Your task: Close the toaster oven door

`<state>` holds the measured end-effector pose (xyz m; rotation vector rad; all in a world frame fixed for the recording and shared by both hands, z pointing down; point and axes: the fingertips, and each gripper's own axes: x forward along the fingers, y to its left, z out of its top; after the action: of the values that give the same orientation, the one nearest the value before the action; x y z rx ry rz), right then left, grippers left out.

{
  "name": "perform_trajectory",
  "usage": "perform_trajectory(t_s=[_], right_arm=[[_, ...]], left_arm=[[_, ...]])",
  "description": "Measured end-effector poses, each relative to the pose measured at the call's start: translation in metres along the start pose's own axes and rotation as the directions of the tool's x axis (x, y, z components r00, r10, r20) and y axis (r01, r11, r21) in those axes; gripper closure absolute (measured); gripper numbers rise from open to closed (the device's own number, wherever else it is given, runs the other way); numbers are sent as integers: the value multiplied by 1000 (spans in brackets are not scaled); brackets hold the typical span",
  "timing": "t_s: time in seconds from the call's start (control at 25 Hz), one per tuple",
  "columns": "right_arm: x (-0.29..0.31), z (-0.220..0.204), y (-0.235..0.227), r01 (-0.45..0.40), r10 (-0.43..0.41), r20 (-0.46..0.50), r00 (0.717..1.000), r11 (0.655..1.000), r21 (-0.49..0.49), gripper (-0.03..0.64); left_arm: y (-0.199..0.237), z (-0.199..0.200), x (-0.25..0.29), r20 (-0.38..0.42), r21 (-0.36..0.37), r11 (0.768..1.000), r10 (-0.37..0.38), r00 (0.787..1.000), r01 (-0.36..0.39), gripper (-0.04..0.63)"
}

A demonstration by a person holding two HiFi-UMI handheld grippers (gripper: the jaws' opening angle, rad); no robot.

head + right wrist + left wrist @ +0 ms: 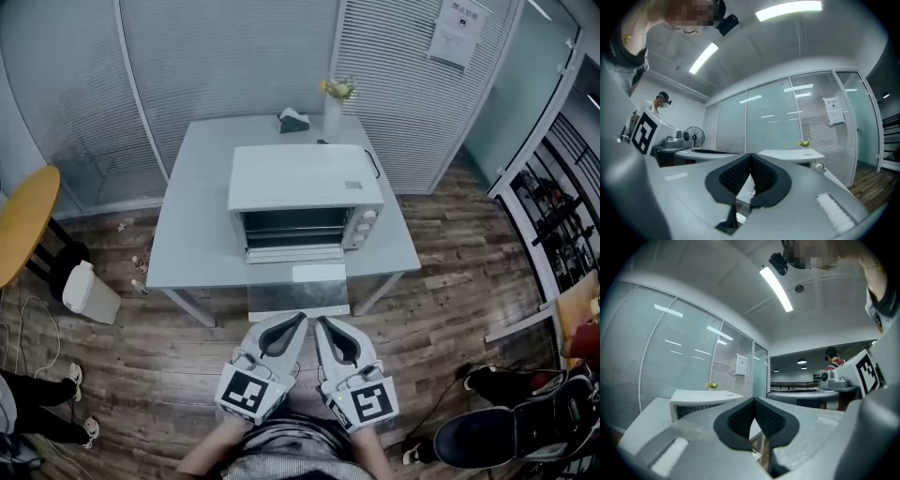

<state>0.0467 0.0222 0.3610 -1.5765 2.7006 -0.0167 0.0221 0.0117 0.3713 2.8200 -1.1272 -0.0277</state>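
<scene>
A white toaster oven (305, 195) stands on a grey table (192, 234), its glass door (298, 289) hanging open and flat past the table's front edge. My left gripper (302, 318) and right gripper (319, 321) are side by side just short of the door's front edge, both shut and empty, not touching it. In the left gripper view the toaster oven (701, 401) lies ahead to the left of my shut left gripper (754, 400). From the right gripper view the toaster oven (801, 157) with its knob sits ahead to the right of my shut right gripper (750, 156).
A vase of yellow flowers (336, 101) and a tissue box (293, 120) stand at the table's far edge. Glass walls with blinds close off the back. A white bin (89, 292) and a round wooden table (23, 220) are at left; other people's feet and a chair show at the lower corners.
</scene>
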Motion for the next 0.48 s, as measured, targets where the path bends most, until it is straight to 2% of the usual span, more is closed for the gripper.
perform_trajectory(t_s=[0.28,0.48], right_arm=[[41,-2,-6,18,-18,-8,1000,1000,-12,614],[67,-3,-2,30,-31,-4,1000,999,-22,614]], left_arm=[[39,0,14,-3,17,1000,-16,1000,16,591],[67,0,16,3,-2,1000,-11,1000,11,591]])
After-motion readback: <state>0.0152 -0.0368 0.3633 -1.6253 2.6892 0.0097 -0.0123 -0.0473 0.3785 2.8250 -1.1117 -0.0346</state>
